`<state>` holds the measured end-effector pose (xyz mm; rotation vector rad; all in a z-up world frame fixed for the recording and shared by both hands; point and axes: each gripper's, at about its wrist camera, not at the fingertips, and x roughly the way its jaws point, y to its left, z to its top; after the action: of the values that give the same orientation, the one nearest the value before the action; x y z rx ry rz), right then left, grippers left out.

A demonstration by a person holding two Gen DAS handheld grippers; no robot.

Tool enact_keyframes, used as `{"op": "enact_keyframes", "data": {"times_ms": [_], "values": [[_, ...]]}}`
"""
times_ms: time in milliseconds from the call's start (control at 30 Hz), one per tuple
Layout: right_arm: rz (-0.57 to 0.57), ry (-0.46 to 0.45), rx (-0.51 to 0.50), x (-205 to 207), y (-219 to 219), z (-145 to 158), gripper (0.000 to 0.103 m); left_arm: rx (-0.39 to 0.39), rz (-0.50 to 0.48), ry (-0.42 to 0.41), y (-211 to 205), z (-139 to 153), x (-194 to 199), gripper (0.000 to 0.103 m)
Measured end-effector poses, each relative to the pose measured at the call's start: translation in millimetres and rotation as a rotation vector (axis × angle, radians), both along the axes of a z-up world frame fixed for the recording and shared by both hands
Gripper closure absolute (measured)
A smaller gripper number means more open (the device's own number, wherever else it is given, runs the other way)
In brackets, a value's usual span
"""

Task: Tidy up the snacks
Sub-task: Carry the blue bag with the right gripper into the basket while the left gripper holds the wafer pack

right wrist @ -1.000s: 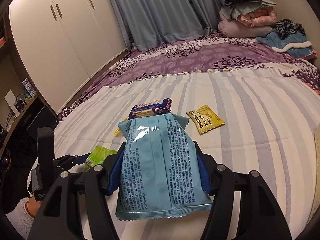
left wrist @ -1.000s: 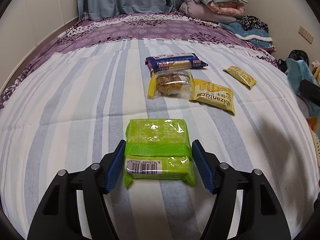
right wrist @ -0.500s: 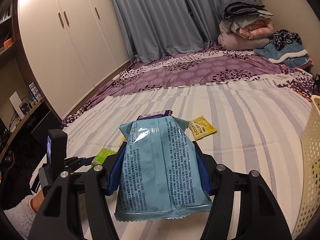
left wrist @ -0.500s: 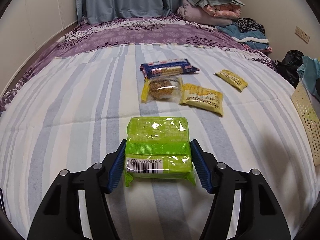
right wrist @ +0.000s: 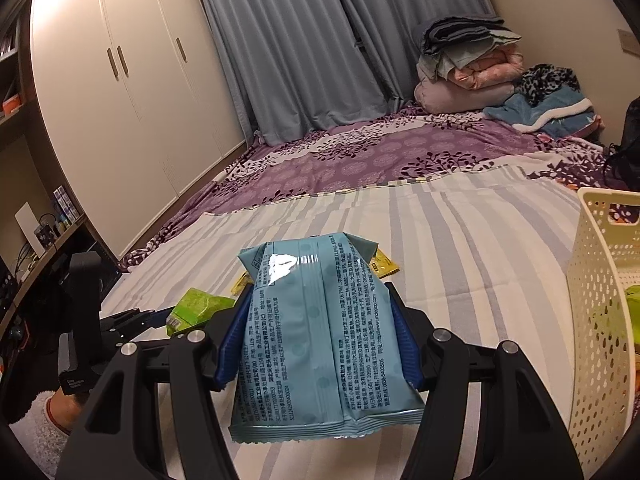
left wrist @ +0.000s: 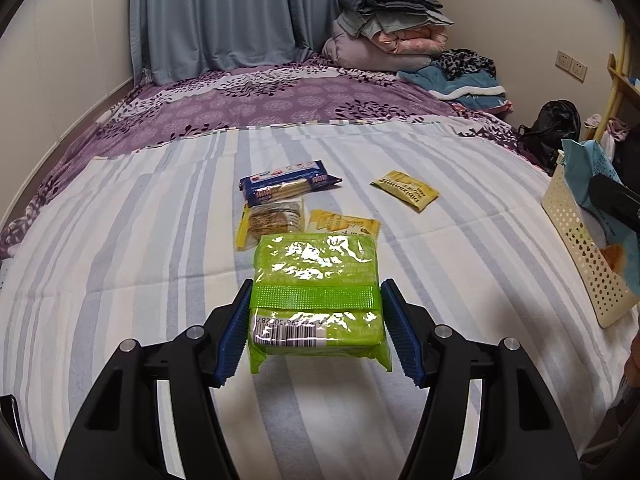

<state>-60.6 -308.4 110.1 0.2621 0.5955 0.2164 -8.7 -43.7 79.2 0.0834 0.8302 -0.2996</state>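
Observation:
My left gripper [left wrist: 316, 334] is shut on a green snack pack [left wrist: 316, 288], held up off the striped bed. My right gripper [right wrist: 316, 344] is shut on a light blue snack bag [right wrist: 320, 340], also lifted. A cream perforated basket [right wrist: 600, 320] stands at the right; in the left wrist view the basket [left wrist: 580, 248] sits at the bed's right edge with the blue bag [left wrist: 592, 176] beside it. On the bed lie a dark blue biscuit pack [left wrist: 286, 182], a clear cookie pack [left wrist: 272, 220] and two yellow sachets [left wrist: 404, 190] [left wrist: 344, 222]. The green pack [right wrist: 200, 308] shows left of the blue bag.
Folded quilts [left wrist: 388, 32] and clothes are piled at the bed's far end by the curtains. A white wardrobe [right wrist: 120, 100] and a desk edge stand to the left. A black bag [left wrist: 552, 124] sits past the bed's right side. A sleeved hand [right wrist: 48, 416] holds the left gripper.
The left jaws closed onto the green pack and lifted it off the bed. Both grippers rose and moved right, bringing the cream basket into both views.

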Motion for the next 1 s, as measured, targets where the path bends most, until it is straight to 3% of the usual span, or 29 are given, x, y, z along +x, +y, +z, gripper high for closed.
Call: {"op": "enact_keyframes", "data": {"times_ms": [1000], "values": [[-0.345, -0.07, -0.021, -75, -120, 21, 0.041, -0.03, -0.165, -0.056, -62, 31, -27, 0.039]]}}
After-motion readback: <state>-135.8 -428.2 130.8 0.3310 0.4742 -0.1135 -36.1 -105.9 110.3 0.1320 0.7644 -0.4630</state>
